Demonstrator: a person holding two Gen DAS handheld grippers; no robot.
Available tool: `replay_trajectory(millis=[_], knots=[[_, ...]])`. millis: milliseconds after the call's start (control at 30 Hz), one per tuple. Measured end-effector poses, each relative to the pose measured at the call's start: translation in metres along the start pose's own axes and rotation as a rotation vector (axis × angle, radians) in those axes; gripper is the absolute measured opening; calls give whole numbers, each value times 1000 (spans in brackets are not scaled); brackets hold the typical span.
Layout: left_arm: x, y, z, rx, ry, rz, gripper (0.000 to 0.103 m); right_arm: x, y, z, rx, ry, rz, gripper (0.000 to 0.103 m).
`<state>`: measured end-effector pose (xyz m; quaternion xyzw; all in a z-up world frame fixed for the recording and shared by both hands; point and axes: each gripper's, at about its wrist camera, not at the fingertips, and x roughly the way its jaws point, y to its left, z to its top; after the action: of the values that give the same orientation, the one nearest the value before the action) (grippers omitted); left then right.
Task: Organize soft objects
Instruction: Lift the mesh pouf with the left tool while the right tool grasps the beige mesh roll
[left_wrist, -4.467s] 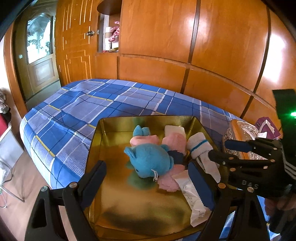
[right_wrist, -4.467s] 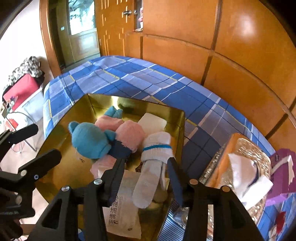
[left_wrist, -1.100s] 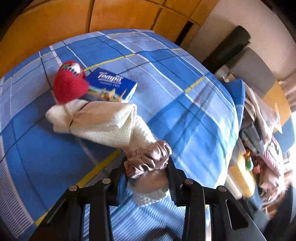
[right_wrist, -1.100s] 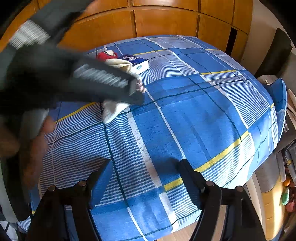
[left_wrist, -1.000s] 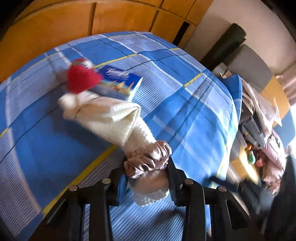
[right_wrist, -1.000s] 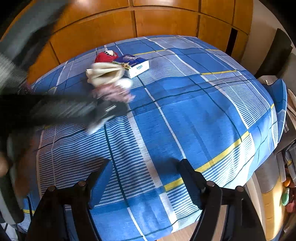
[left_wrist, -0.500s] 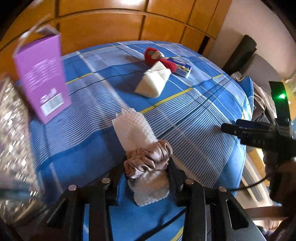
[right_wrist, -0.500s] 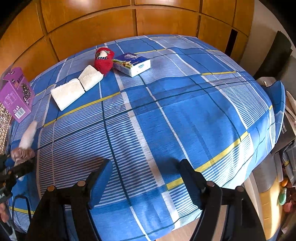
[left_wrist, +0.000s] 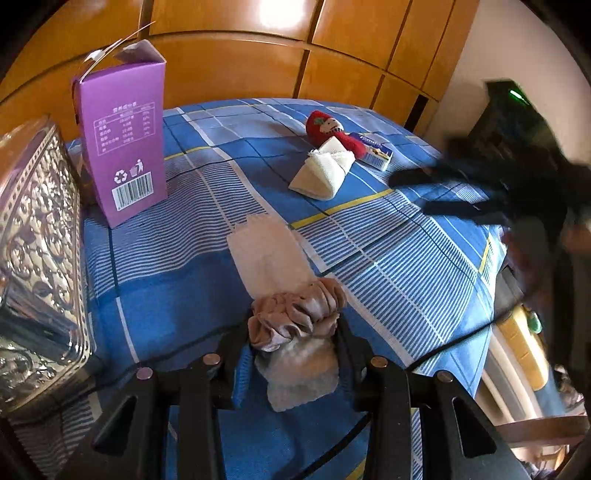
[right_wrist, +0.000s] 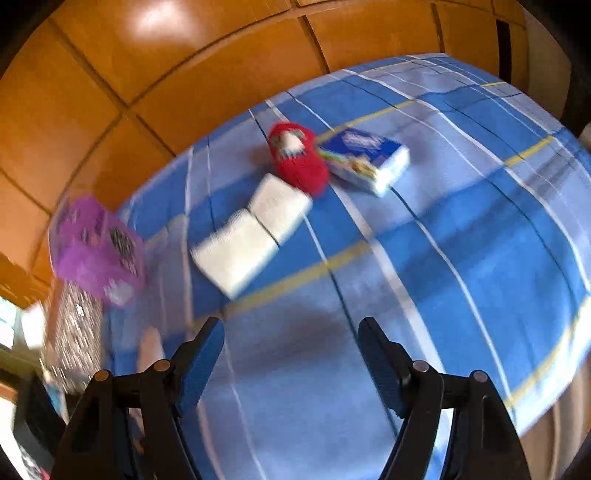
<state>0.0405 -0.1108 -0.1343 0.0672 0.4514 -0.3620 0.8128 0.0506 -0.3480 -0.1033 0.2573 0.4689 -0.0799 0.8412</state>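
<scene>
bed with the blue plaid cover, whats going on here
A person is sorting soft things on the bed with a handheld gripper in each hand. The left gripper is clamped on a rolled white cloth banded by a beige scrunchie, held above the cover. The right gripper is open and empty. A folded cream cloth, red plush toy and tissue pack lie farther back.

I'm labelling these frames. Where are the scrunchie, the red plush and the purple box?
scrunchie (left_wrist: 295, 314): left wrist view, its gathered middle.
red plush (right_wrist: 299, 162): right wrist view, its body.
purple box (left_wrist: 125, 136): left wrist view, its printed face.
</scene>
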Motion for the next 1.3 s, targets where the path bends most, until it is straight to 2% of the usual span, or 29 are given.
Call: replay_trajectory(millis=[133,267,367,500,567,633,833,1000,1200,1300], knots=[[-1,0,-2,-4,-11,-4,39,32,4,30,86,9,16,78],[-1,0,-4,-7,-18,-9,40,58,6,53,166,4,-15,80],[-2,1,-4,-17,-20,-15,40,70,17,66,165,8,-30,80],[-3,2,-6,-22,-23,-21,40,86,44,73,44,57,-78,79],[-3,2,-6,-21,-23,-20,40,92,61,70,-83,75,-154,53],[-3,1,-7,-19,-25,-17,40,92,68,65,-161,90,-157,50],[-4,2,-8,-23,-30,-12,40,75,67,37,-349,180,-107,50],[-2,-1,-4,-2,-10,7,39,54,61,1,-487,237,-119,50],[1,-8,12,31,60,33,35,39,53,-20,-501,188,-135,49],[-1,-13,30,49,54,32,35,28,48,-31,-499,148,-120,47]])
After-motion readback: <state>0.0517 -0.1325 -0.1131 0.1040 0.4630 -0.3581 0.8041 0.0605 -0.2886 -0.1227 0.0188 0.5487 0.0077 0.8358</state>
